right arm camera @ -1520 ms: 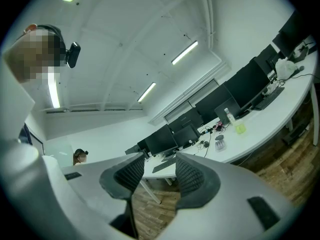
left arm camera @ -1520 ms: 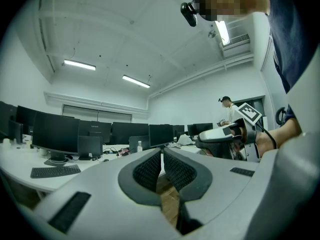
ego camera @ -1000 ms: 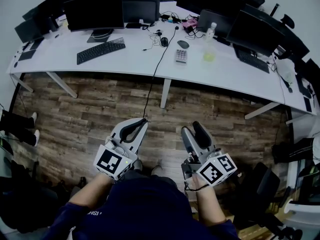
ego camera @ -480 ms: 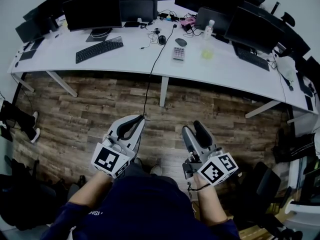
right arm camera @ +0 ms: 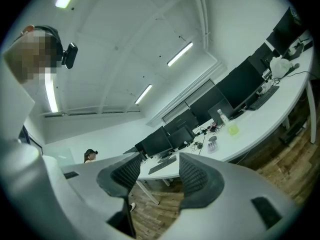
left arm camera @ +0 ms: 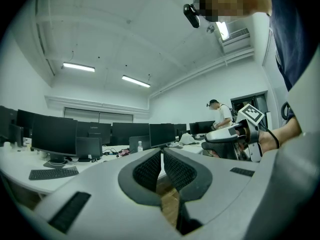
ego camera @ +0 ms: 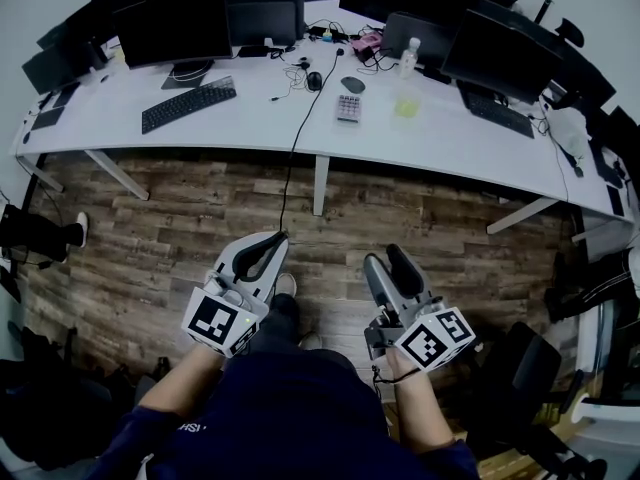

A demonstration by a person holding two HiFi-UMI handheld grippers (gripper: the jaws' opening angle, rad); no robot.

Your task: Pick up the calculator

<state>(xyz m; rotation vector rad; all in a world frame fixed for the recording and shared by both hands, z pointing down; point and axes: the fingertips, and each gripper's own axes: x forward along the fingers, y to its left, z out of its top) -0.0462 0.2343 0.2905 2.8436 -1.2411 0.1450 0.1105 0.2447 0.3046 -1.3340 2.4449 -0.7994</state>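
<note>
Currently the calculator [ego camera: 347, 108] lies flat on the white desk [ego camera: 150, 133], near the front edge, well apart from both grippers. It sits between a black cable [ego camera: 297, 133] on its left and a yellow-green item [ego camera: 406, 108] on its right, with a mouse [ego camera: 352, 84] just behind it. The right gripper view shows it as well [right arm camera: 212, 146].

Jaw state:
1. Left gripper [ego camera: 279, 239]: the jaws are together at the tips, with nothing between them.
2. Right gripper [ego camera: 382, 256]: the jaws are apart, with only floor and desk seen through the gap.

Both grippers are held low in front of the person, over the wood floor [ego camera: 180, 228].

Step in hand, judged: approach. The right gripper is the likely choice, since its jaws are already spread.
1. Close the distance to the desk before reaching.
2. Bring the jaws down from above, clear of the cable and the mouse.
3. Set the 2 jaws across the short sides' span, that is, on the 2 long edges, for the narrowest grip.
4. Avoid pushing the flat body along the smooth desktop while closing.

Orientation: the long axis of the calculator runs from the desk's front edge toward its back, roughly in line with the person's view. Which end carries the display is too small to tell.
</note>
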